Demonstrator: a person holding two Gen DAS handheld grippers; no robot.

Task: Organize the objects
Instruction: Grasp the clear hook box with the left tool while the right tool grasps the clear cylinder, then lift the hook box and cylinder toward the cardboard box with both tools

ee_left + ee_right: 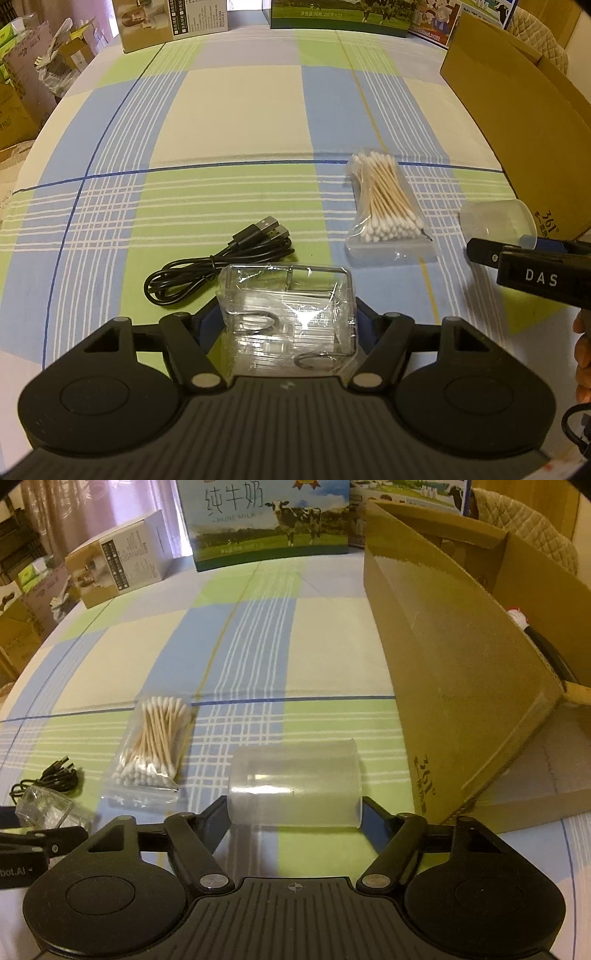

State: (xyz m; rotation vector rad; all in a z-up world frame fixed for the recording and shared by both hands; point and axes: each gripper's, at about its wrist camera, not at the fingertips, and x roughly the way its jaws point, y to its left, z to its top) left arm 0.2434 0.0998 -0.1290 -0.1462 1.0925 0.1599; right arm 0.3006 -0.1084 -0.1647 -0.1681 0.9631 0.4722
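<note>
Over the checked blue-and-green tablecloth [229, 110], the left gripper [288, 314] clamps a clear plastic box of metal hooks [288, 317] while the right gripper [295, 805] grips a frosted translucent plastic cup [295, 782].

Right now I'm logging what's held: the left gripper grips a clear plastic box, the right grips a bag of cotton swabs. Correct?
Not quite. The right gripper grips a translucent plastic cup, as the right wrist view shows; the bag of cotton swabs lies on the checked tablecloth. The left gripper does grip the clear plastic box.
</note>
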